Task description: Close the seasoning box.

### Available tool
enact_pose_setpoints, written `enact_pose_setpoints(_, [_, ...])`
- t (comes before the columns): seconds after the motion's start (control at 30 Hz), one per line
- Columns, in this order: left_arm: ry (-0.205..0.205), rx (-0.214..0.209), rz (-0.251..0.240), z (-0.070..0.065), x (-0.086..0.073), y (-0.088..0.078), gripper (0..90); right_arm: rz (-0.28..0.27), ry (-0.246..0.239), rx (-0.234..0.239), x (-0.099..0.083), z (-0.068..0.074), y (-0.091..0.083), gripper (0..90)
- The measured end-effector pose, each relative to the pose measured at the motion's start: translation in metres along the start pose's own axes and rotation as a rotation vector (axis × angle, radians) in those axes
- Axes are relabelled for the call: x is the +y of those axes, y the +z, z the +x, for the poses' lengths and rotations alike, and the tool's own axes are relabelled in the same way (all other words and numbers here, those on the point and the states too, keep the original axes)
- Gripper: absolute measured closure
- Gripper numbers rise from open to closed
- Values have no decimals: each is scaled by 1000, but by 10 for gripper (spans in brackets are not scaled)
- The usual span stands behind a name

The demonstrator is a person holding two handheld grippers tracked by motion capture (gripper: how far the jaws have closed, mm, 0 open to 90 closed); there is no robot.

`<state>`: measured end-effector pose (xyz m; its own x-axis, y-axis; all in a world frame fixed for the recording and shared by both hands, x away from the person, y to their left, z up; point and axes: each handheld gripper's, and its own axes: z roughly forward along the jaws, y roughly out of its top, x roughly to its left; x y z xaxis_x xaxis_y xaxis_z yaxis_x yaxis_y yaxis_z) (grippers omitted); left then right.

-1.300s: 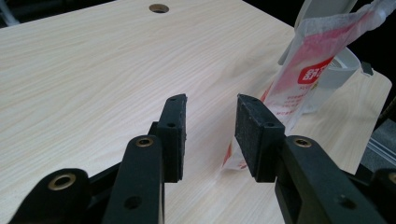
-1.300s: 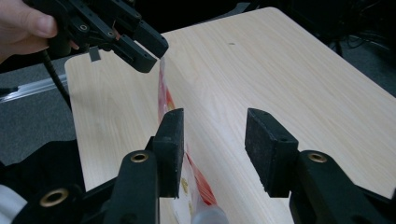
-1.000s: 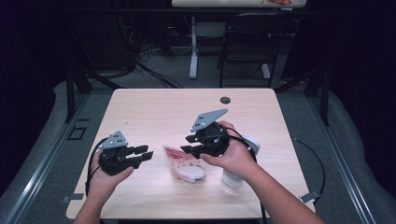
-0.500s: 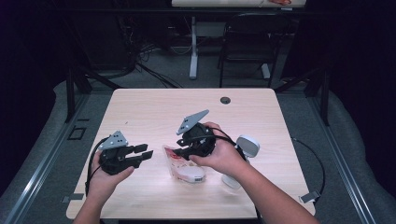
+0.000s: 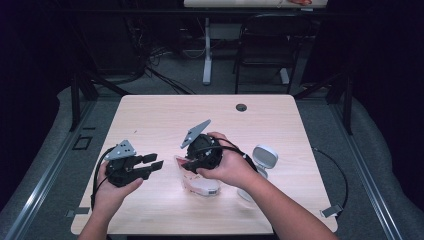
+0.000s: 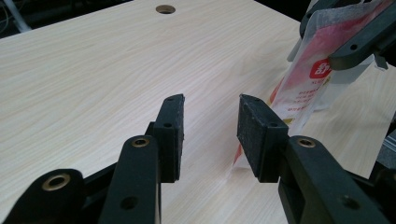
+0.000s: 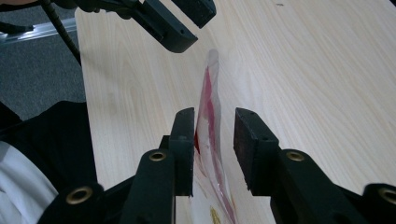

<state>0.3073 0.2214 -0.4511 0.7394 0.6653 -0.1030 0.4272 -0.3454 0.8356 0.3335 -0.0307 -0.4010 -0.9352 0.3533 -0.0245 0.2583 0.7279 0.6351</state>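
Pouch (image 7: pixel 208 121) between closing right tool (image 7: pixel 212 140) pads, gap remains, left tool (image 6: pixel 210 133) opening, empty.

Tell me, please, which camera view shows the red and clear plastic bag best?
The left gripper view: the bag shows its printed face. The right gripper view shows it edge-on between black jaws; the high view shows it small, partly covered.
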Motion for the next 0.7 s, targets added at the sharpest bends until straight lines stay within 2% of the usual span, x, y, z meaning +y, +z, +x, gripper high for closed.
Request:
enact_pose_setpoints(0.43, [0, 0, -1, 1, 0, 0, 593, 95, -29, 16, 4, 2, 16, 760])
enact_pose_setpoints(0.7, [-1, 1, -1, 1, 0, 0, 583, 105, -44, 29, 5, 0, 17, 866])
